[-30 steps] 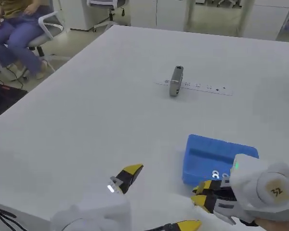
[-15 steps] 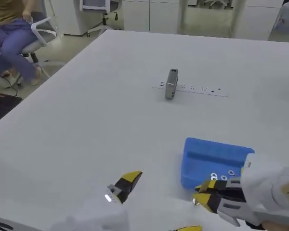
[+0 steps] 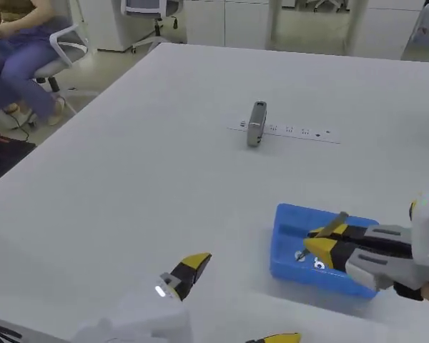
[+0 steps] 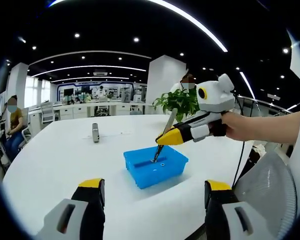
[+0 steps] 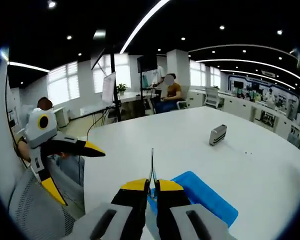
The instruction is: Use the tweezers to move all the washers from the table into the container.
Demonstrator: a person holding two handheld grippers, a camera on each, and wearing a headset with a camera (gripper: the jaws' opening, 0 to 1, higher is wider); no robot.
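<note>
left claw [image 3: 236,299] hangs spread wide, gripping nothing, over the white tabletop [image 3: 143,164]. thin metal tweezers [image 5: 152,165] dip into the blue plastic container [image 3: 289,221], small silver washers [image 3: 319,264] lying inside. and on the right, right claw [image 3: 319,241] clenched on the tweezers.

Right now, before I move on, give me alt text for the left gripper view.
The right hand-held gripper extends in from the right, shut on tweezers whose tip dips into a blue container on the white table, beside a washer lying inside. The left hand-held gripper stands open in the foreground; a grey device sits farther back.
</note>
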